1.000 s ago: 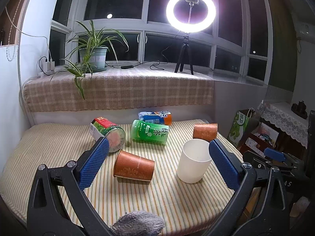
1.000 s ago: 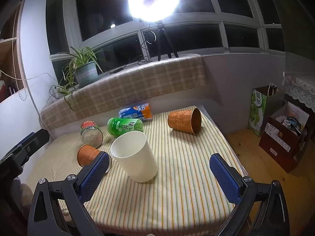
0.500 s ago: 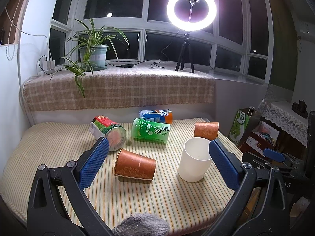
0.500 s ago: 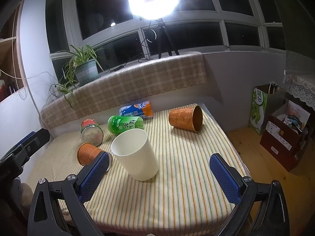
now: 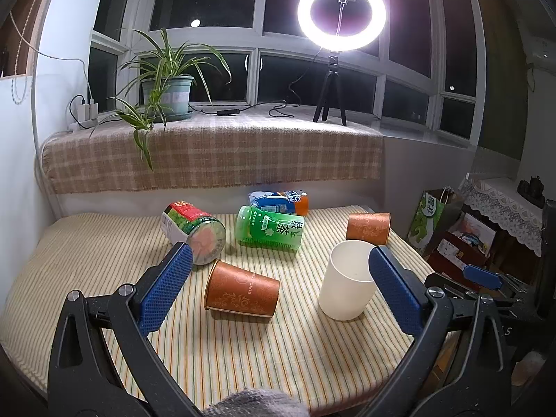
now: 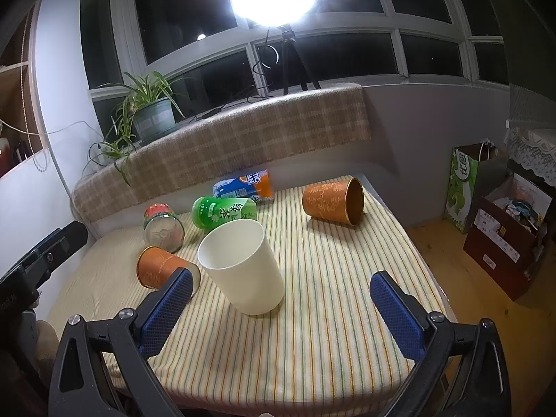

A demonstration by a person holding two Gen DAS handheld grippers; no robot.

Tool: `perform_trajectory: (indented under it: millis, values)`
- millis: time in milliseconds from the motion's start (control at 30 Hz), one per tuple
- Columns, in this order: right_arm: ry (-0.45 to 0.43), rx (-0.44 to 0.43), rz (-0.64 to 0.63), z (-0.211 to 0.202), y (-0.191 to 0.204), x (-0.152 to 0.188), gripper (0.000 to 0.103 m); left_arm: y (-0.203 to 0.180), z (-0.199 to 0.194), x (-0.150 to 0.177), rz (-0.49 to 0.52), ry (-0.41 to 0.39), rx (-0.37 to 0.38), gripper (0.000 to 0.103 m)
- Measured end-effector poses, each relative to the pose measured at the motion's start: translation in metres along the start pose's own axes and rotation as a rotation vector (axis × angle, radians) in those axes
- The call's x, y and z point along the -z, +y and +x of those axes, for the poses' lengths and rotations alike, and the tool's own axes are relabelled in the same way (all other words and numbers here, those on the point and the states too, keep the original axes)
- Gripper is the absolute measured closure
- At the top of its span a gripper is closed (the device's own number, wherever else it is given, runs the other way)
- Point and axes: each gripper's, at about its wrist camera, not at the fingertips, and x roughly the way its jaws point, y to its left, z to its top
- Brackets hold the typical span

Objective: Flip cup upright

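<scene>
Your left gripper (image 5: 278, 286) and right gripper (image 6: 278, 304) both gape wide, holding nothing. The white cup (image 6: 243, 267) stands upright at eleven o'clock on the striped table (image 6: 330, 330).

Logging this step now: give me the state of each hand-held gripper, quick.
Left hand-held gripper: open, holding nothing, above the striped table.
Right hand-held gripper: open, holding nothing, white cup just ahead of it.
</scene>
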Motion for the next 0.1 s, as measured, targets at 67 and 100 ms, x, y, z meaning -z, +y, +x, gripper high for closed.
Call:
perform_trajectory:
  millis: [67, 100]
  values:
    - [0.002, 0.0, -0.001, 0.0004, 0.0, 0.0004, 0.0, -0.0002, 0.0004, -0.0003, -0.002, 0.001, 0.001, 0.0]
    - [0.004, 0.001, 0.0, 0.0007, -0.0001, 0.0005, 0.0, -0.0008, 0.0008, -0.0011, -0.003, 0.002, 0.001, 0.0]
